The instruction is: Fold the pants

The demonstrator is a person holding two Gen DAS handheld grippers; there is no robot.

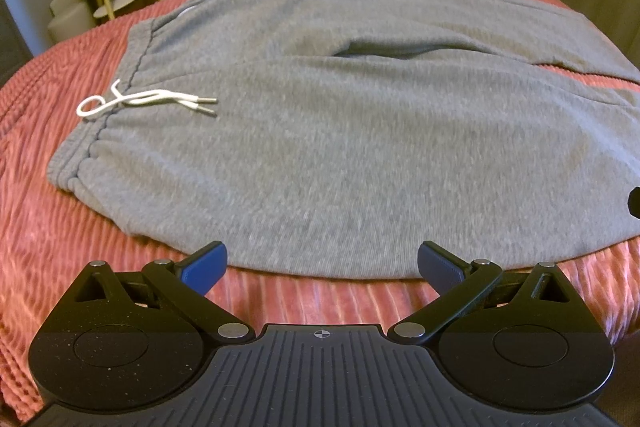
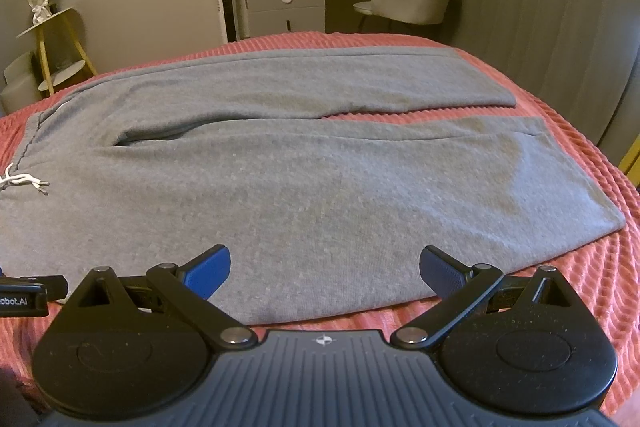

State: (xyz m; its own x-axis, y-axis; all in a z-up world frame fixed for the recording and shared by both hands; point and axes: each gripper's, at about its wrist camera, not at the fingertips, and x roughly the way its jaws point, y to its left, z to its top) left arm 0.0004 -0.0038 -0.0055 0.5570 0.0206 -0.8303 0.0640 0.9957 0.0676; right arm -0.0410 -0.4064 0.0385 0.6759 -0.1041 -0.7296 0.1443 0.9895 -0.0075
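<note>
Both jaws spread, holding nothing: left gripper [image 1: 322, 265] and right gripper [image 2: 324, 267] face the grey sweatpants' [image 1: 320, 131] near edge. Pinch both layers there, lift evenly.

Black tool [image 1: 322, 267] (seemingly blue-padded fingers [image 1: 204, 267])

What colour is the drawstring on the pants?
White drawstring with metal tips, on the grey pants; clearest in the left wrist view.

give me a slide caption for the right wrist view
Open right gripper at the near edge of grey pants spread flat.
</note>
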